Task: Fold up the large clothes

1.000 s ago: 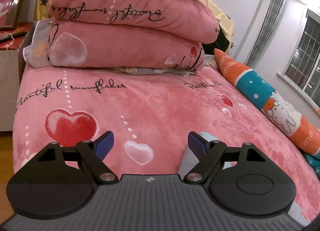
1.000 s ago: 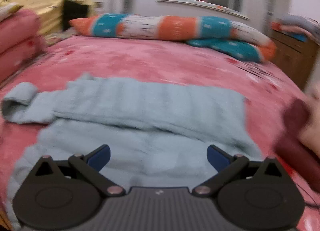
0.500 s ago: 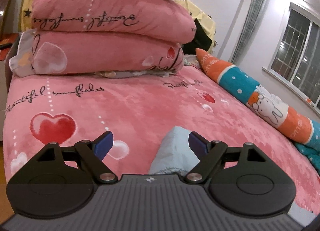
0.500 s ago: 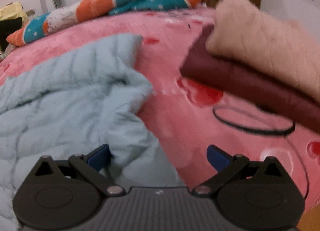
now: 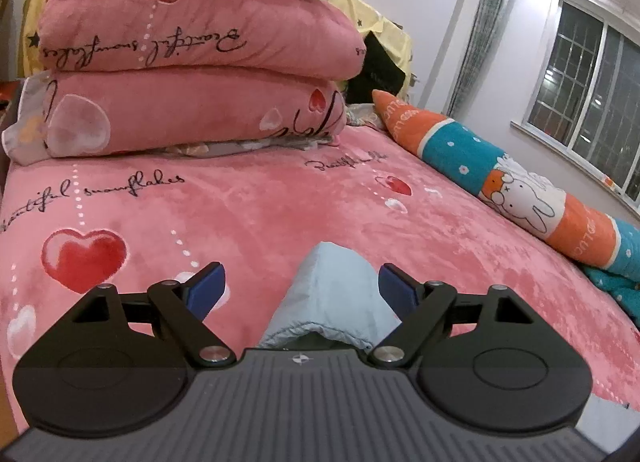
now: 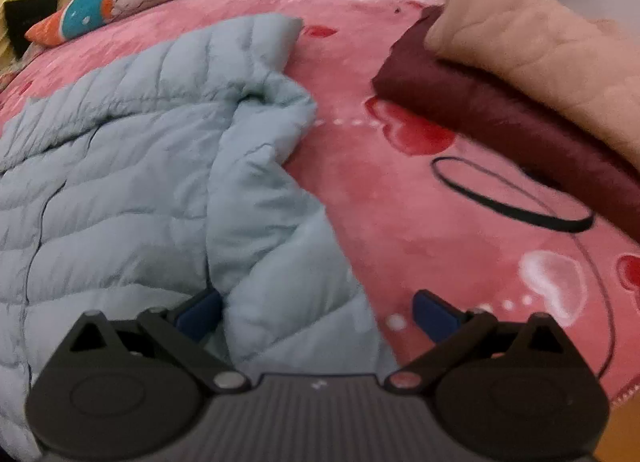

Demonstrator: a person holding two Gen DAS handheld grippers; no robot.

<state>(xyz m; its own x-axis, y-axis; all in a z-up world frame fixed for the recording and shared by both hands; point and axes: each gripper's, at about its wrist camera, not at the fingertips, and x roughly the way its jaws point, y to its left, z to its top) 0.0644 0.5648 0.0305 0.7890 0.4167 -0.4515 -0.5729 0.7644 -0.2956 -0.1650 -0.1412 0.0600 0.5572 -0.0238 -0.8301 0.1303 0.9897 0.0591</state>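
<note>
A light blue quilted jacket [image 6: 132,166] lies spread on the pink bed blanket [image 6: 400,202]. In the right wrist view my right gripper [image 6: 316,312] is open, its jaws on either side of a raised fold at the jacket's near right edge. In the left wrist view my left gripper [image 5: 302,288] is open, and the cuff end of a light blue sleeve [image 5: 332,298] sits between its jaws, nearer the right finger. Neither gripper is closed on the cloth.
Folded pink quilts [image 5: 192,74] are stacked at the head of the bed. A long orange and teal bolster [image 5: 516,190] lies along the window side. A folded dark red garment [image 6: 516,130] with a beige one [image 6: 536,46] on top sits right of the jacket.
The left gripper has swung right, so the sleeve end now lies between its jaws. The right gripper has swung to the jacket's right edge and moved in close to its fold.
</note>
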